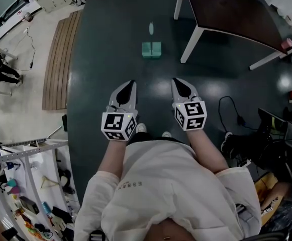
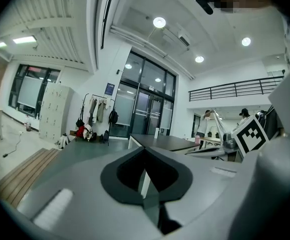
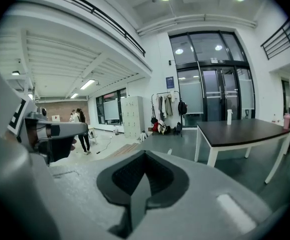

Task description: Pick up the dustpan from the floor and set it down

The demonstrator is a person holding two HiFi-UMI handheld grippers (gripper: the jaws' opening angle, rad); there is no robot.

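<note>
A teal dustpan (image 1: 151, 49) lies on the dark green floor (image 1: 110, 44) ahead of me, with a pale piece (image 1: 151, 28) in line just beyond it. Both grippers are held out side by side at waist height, short of the dustpan and well above the floor. My left gripper (image 1: 131, 85) is left of it, my right gripper (image 1: 178, 82) right of it. In the left gripper view the left gripper (image 2: 145, 150) has its jaws together with nothing between them. The right gripper (image 3: 145, 154) is likewise shut and empty. The gripper bodies hide the dustpan in both gripper views.
A dark-topped table (image 1: 226, 14) on white legs stands to the far right of the dustpan. A strip of wooden slats (image 1: 60, 59) edges the floor on the left. Cables and gear (image 1: 236, 119) lie at the right, a cluttered rack (image 1: 15, 185) at lower left. People (image 3: 80, 129) stand far off.
</note>
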